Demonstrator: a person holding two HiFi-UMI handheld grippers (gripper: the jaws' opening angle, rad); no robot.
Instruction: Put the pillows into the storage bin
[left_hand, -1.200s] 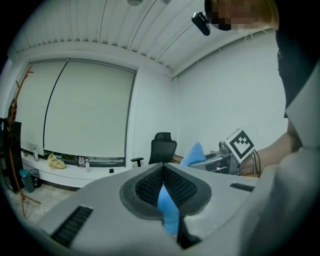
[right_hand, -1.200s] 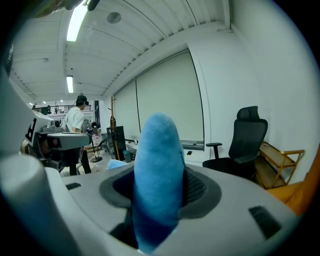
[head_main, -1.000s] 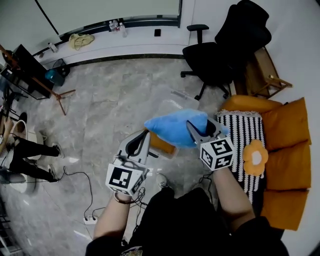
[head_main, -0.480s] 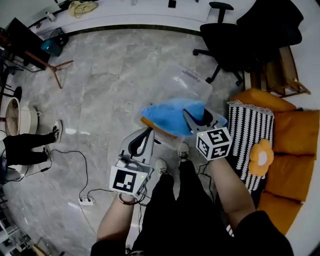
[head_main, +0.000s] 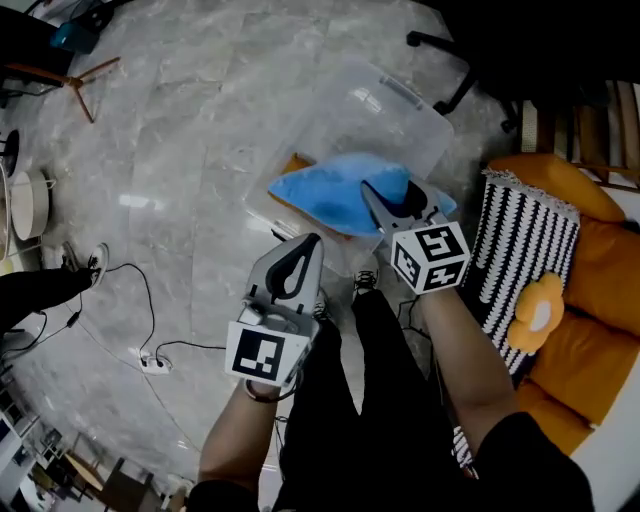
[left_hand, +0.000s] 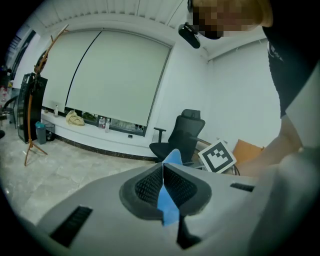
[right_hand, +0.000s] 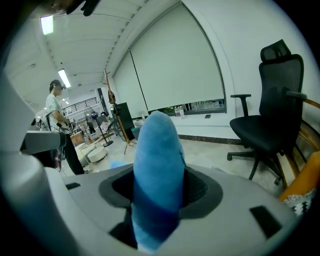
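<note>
Head view: the blue pillow (head_main: 335, 195) hangs over the open, clear storage bin (head_main: 405, 105), which stands on the marble floor (head_main: 190, 150) just beside the orange sofa (head_main: 590, 340). An orange pillow (head_main: 297, 164) shows beneath it inside the bin; whether the two touch I cannot tell. The right hand-held gripper (head_main: 372, 192) bites into the blue pillow's near edge, and the left hand-held gripper (head_main: 311, 243) meets its lower corner.

Left gripper view: the left hand-held gripper (left_hand: 163, 167) is clenched, its jaws together with only a thin fold of the blue pillow (left_hand: 167, 202) pinched between them. A black office chair (left_hand: 185, 132) stands beyond.

Right gripper view: the right hand-held gripper (right_hand: 157, 182) is grasping a thick roll of the blue pillow (right_hand: 157, 150), jaws held partly apart by the stuffing pressed between them
</note>
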